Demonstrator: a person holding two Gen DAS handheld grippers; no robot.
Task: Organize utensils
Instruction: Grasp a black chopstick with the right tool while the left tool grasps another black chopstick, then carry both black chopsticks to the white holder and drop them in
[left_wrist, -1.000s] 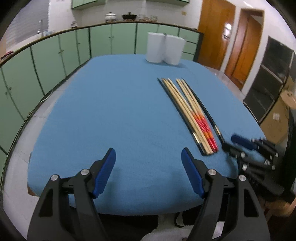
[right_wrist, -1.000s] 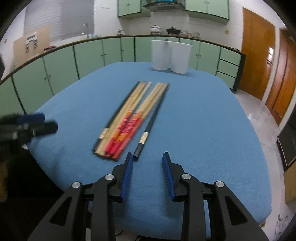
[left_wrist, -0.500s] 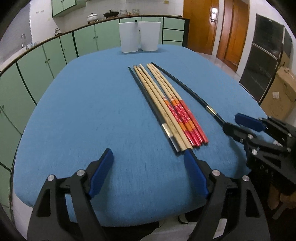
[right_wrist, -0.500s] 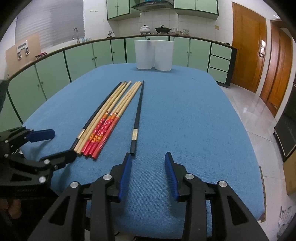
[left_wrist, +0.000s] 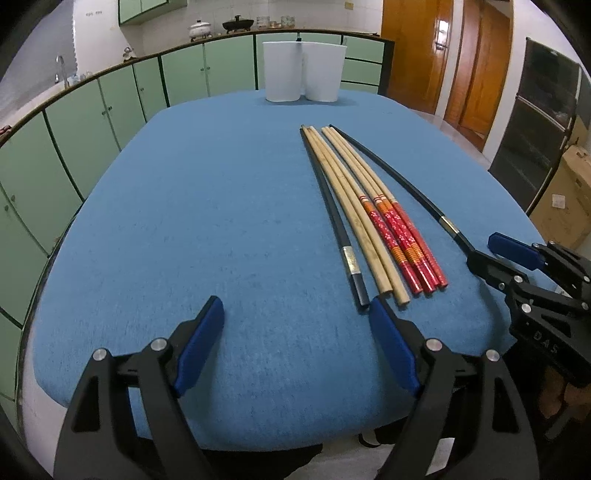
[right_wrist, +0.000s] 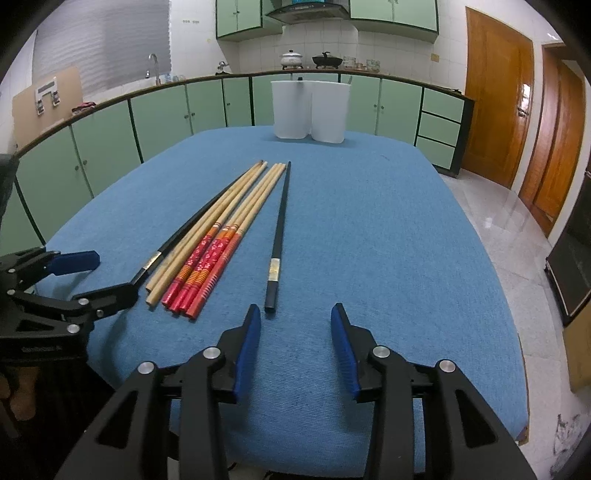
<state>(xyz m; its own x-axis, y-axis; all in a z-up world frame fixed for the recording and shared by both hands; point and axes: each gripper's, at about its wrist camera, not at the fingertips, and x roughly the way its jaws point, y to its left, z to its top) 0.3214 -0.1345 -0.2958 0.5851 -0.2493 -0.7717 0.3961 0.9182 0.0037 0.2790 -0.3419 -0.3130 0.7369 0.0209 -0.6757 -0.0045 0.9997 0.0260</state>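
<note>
Left claw (left_wrist: 295, 321): fingers wide apart, empty, over the blue tabletop (left_wrist: 207, 221). Right claw (right_wrist: 295, 325): fingers apart, empty. Chopsticks (right_wrist: 218, 236) lie on the tabletop between both claws; one black chopstick (right_wrist: 279, 236) lies just beside them. Right claw body lettering reads "DAS".

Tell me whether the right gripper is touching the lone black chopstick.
Apart. The right wrist view shows blue cloth between the lone black chopstick and the open right gripper.
</note>
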